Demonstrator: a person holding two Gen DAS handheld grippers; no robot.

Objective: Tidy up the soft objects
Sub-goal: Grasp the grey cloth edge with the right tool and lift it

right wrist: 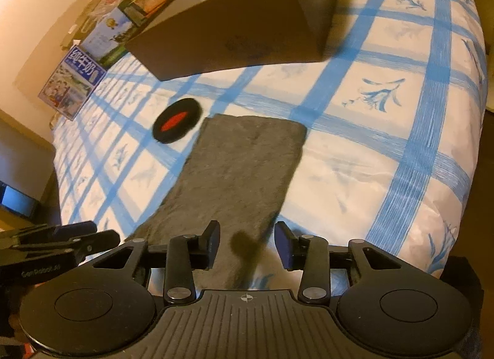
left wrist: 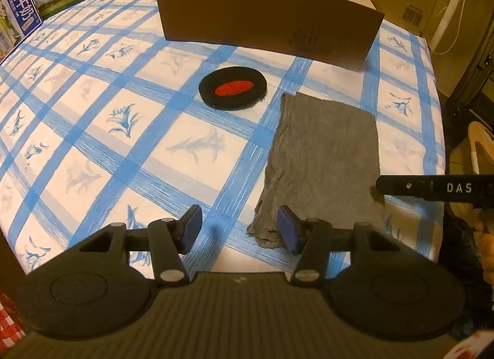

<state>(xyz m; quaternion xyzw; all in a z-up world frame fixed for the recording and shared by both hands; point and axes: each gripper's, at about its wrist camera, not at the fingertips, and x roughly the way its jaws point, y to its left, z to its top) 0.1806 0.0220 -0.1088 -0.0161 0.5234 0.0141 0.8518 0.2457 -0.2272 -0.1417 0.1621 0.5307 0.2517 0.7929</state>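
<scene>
The brown box (left wrist: 268,16) is cut off at twelve o'clock in the left wrist view; the gray cloth's (right wrist: 234,173) near edge hides behind the right gripper (right wrist: 247,246).

Home room, likely used for storage: worktop under a blue-checked floral cloth (left wrist: 92,118), printed milk cartons (left wrist: 21,16) and other boxes stacked along the far edge, plain beige wall (right wrist: 46,13), warm dim indoor light.
</scene>
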